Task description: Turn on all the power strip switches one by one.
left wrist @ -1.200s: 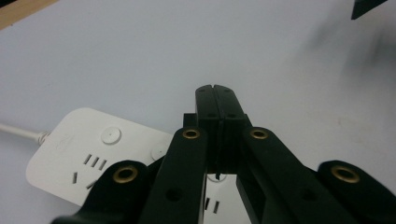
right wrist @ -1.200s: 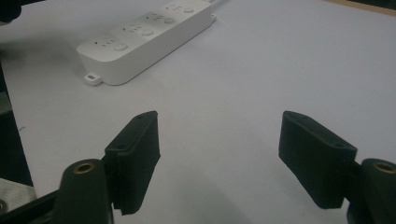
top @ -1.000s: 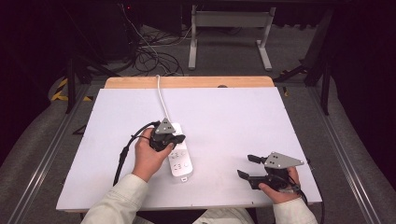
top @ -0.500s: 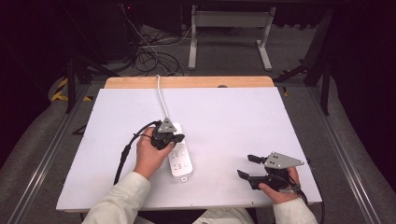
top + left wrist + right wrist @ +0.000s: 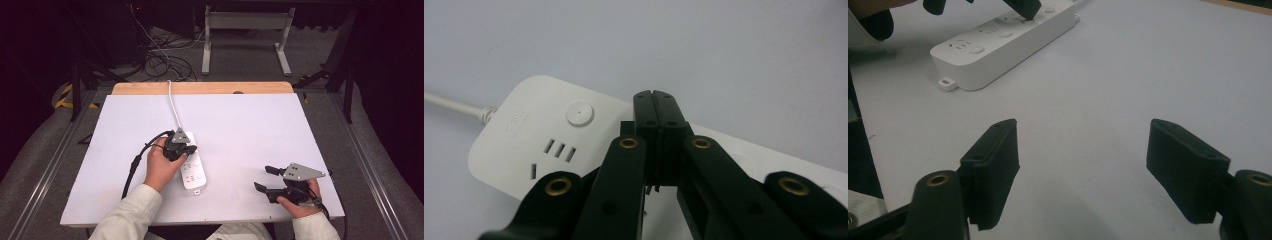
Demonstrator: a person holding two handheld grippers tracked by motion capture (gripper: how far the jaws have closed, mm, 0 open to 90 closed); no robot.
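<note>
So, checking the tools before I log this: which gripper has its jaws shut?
The left gripper, at the white power strip: its jaws are pressed together. The right gripper holds its jaws wide apart above the table.

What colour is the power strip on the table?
White; the power strip shows best in the left gripper view.

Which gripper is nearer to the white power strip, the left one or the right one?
Left. The left gripper is over the power strip, jaws shut, tips at its top face. The right gripper sits well off to its side, jaws open above bare table.
</note>
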